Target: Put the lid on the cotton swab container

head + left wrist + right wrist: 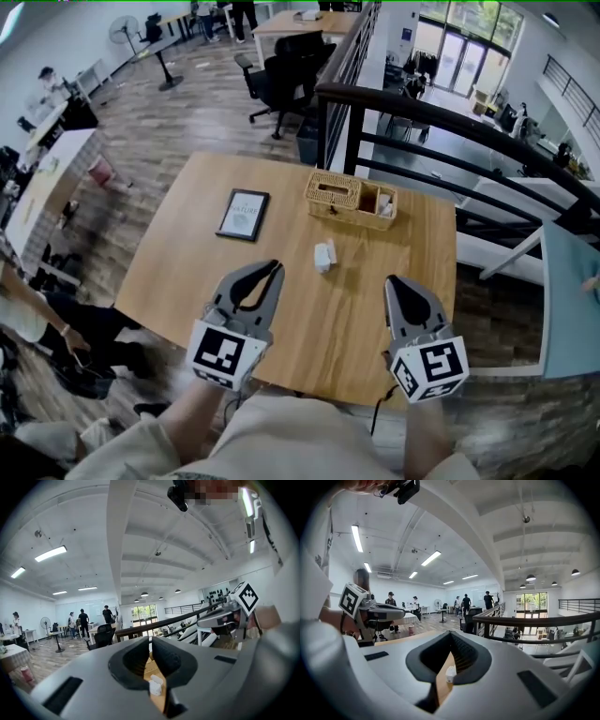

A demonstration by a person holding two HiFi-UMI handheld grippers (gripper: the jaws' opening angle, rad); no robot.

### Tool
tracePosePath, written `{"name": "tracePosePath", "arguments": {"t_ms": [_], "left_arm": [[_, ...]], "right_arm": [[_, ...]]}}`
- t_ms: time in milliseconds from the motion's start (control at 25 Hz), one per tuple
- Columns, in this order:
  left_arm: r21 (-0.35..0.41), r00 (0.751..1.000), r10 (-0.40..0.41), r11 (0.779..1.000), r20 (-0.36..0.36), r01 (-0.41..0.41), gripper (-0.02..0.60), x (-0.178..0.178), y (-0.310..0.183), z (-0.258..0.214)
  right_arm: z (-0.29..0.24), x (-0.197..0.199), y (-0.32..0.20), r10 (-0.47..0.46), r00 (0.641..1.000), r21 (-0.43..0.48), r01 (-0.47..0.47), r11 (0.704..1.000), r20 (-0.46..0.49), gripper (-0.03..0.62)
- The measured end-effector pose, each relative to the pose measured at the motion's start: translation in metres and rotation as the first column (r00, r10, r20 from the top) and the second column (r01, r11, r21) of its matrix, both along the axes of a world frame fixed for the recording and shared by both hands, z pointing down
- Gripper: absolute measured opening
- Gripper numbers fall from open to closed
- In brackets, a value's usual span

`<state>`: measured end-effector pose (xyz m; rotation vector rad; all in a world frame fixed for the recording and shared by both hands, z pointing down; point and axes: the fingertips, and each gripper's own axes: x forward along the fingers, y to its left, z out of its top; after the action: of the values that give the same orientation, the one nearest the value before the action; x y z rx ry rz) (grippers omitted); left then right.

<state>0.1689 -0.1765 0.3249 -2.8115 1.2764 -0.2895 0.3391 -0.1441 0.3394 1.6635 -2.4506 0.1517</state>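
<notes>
The small white swab container (pixel 322 258) sits upright near the middle of the wooden counter (pixel 187 253), out in the open, with what looks like its white lid (pixel 332 251) touching its right side, though it's too tiny to tell if it's seated.

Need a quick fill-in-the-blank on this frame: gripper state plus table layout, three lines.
1. The left gripper and the right gripper both have their jaws ____.
2. The small white container on the table is held by ____ gripper.
3. In the head view, the dark framed card lies to the ____ of the woven basket.
Missing words: shut; neither; left.
</notes>
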Motion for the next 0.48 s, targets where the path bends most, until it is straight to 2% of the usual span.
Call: {"name": "tracePosePath", "arguments": {"t_ms": [240, 480], "left_arm": [[0.04, 1.0, -0.004, 0.999, 0.023, 0.003, 0.037, -0.006, -0.045, 0.01], [-0.028, 0.999, -0.021, 0.999, 0.026, 0.021, 0.037, -0.012, -0.098, 0.054]], "right_arm": [[0.025, -0.001, -0.059, 0.016, 1.0, -0.044, -0.017, 0.999, -0.024, 0.026], [0.078, -0.008, -0.12, 0.019, 0.996, -0.122, -0.03, 0.992, -0.091, 0.026]]}}
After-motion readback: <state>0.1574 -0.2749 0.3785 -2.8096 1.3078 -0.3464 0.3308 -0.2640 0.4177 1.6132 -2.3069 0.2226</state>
